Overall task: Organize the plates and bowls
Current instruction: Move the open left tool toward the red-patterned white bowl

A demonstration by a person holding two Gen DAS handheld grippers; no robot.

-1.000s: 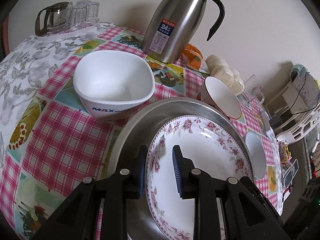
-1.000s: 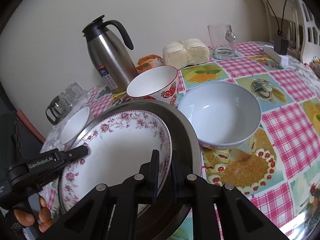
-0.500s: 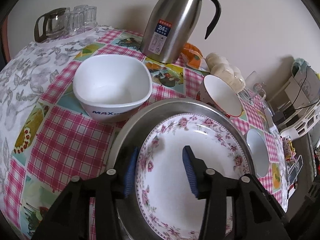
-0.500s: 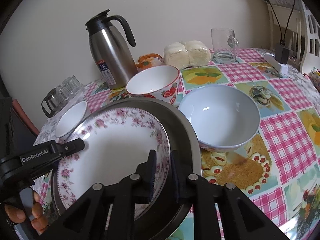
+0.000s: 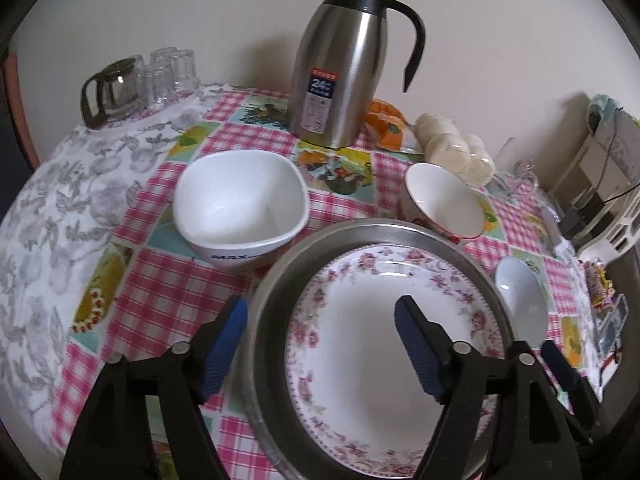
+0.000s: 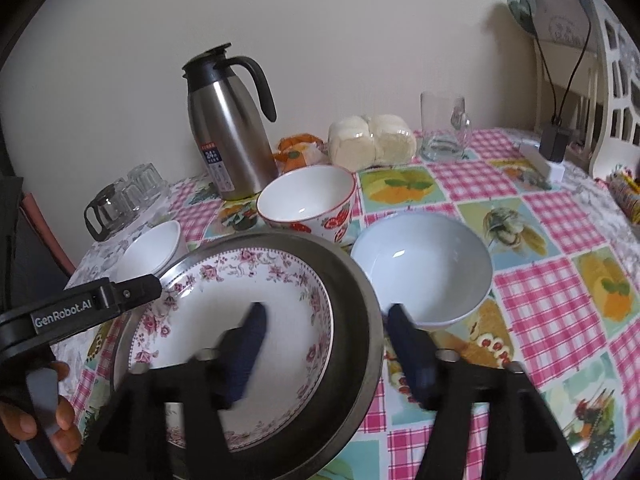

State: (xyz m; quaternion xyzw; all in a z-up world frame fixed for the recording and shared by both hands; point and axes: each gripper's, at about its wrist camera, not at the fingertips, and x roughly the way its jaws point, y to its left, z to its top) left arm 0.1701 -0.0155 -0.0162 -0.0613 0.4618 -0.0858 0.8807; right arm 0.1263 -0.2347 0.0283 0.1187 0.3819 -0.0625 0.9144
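A floral-rimmed white plate lies inside a round steel tray. My left gripper is open, its jaws straddling the tray's left rim. My right gripper is open, its jaws straddling the tray's right rim. A square white bowl sits left of the tray. A bowl with red flowers stands behind it. A pale blue bowl sits to the right.
A steel thermos jug stands at the back by the wall. A glass pot and glasses are at the back left. Wrapped buns and a glass mug are at the back right. A white chair stands at the right.
Both grippers have opened and let go of the floral plate's rim. The plate now lies flat in the steel tray. Both grippers have drawn back a little.
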